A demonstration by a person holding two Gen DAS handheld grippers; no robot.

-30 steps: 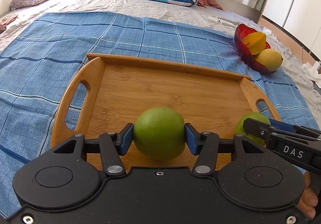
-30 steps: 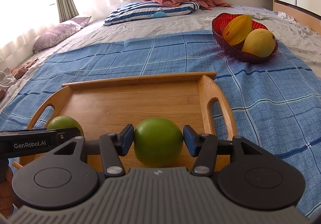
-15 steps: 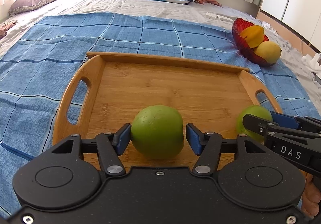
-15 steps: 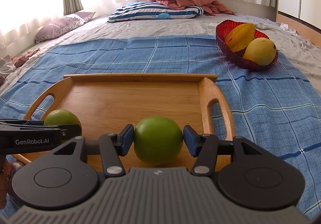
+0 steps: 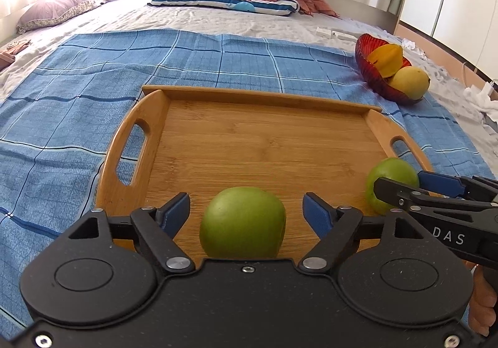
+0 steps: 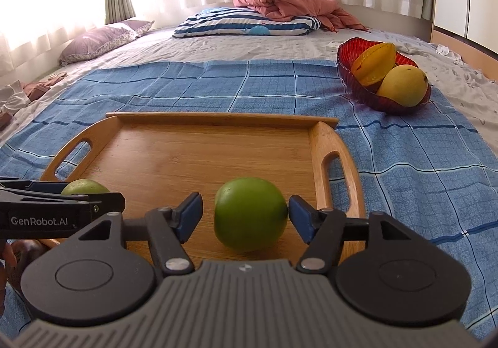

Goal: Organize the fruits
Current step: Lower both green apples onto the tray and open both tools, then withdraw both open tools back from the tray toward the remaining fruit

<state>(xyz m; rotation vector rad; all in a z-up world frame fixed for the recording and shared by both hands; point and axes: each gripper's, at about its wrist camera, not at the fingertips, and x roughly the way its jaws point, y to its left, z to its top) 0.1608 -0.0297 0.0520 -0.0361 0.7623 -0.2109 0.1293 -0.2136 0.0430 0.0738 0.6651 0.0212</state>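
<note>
Left wrist: left tongs (image 5: 246,212) spread wide, both pads clear of the green fruit (image 5: 242,221), which sits on the wooden tray (image 5: 264,142) near its front edge. Nothing gripped. Second green fruit (image 5: 390,181) sits toward the tray's right handle, partly behind the right tongs' finger.

Right wrist: right tongs (image 6: 246,215) also open, gap on the left pad, right pad just beside or touching its green fruit (image 6: 250,214), can't tell which. Fruit rests on the tray. Red bowl (image 6: 348,75) with yellow fruit sits well apart on the blue blanket (image 6: 218,86).

Read: release step, both fruits placed. Next move: back both tongs straight out without nudging the fruit, which looks likely to roll.
</note>
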